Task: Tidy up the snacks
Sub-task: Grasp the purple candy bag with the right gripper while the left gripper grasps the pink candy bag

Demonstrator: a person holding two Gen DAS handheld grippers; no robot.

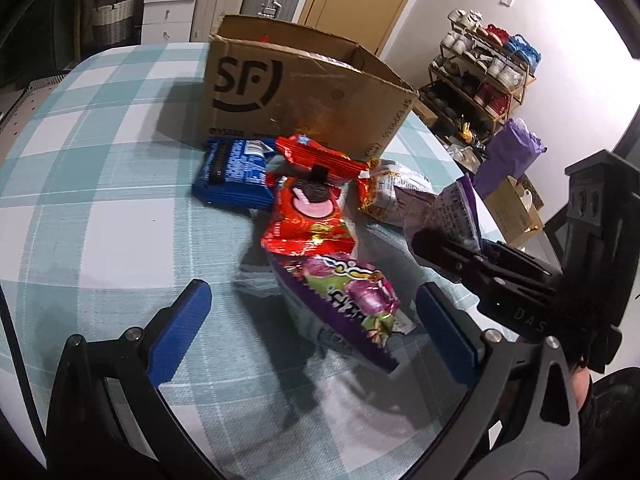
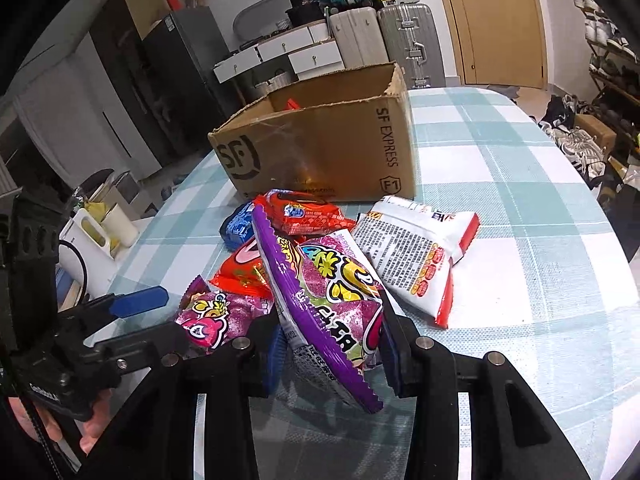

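A brown SF cardboard box (image 1: 296, 92) stands open on the checked tablecloth; it also shows in the right wrist view (image 2: 328, 152). In front of it lie snack packs: a blue pack (image 1: 234, 174), two red cookie packs (image 1: 308, 216), a white and red pack (image 2: 420, 256) and a purple candy bag (image 1: 352, 300). My left gripper (image 1: 312, 328) is open, its blue pads either side of that purple bag. My right gripper (image 2: 332, 344) is shut on a second purple candy bag (image 2: 332, 292) and holds it tilted above the pile. This bag shows in the left wrist view (image 1: 452, 208).
The table (image 2: 540, 240) has a pale blue checked cloth. A shoe rack (image 1: 480, 76) and a purple bag (image 1: 508, 156) stand right of the table. Suitcases (image 2: 384, 36), drawers and a door are behind. A white holder (image 2: 96, 248) sits off the left edge.
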